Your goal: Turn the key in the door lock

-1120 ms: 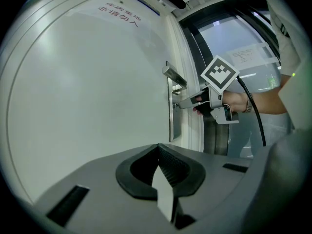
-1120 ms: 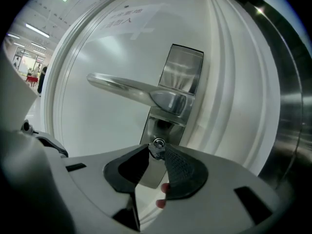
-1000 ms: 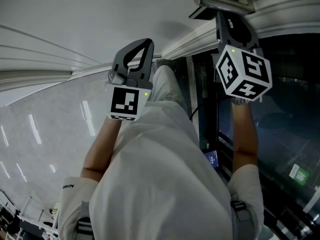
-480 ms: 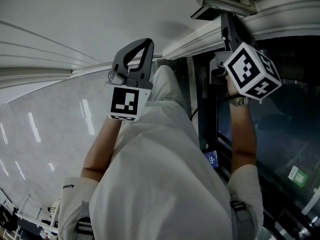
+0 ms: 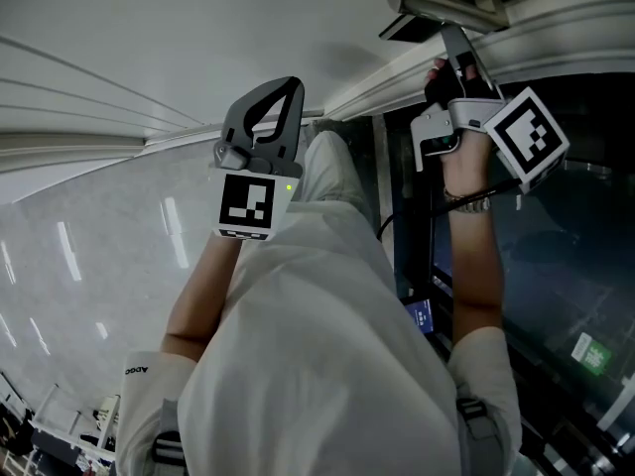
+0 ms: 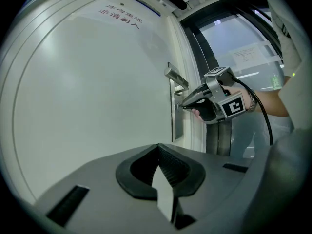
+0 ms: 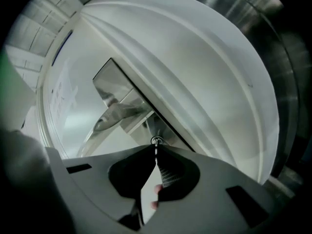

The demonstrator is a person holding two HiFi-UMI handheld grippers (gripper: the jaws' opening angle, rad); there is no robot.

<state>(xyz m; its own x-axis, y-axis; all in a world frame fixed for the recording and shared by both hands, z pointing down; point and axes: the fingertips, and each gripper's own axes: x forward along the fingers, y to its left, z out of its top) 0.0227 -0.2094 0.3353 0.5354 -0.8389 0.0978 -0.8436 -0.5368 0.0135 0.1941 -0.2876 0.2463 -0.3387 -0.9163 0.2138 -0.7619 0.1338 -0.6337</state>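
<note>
The right gripper (image 7: 156,147) has just been closing its fingers, and they now pinch the small metal key (image 7: 156,150) edge-on. The key sits in the round lock cylinder (image 7: 156,141) below the silver lever handle (image 7: 116,117). Only this gripper's own view shows the key. The left gripper view shows the side-on reach to the white door (image 6: 97,82). The left gripper (image 6: 157,149) is well apart from the lock, fingers pressed together on nothing.

My right gripper (image 5: 451,46) has rolled, swinging its marker cube (image 5: 528,137) toward 4 o'clock. Its jaws have just closed on the key (image 7: 156,148).
</note>
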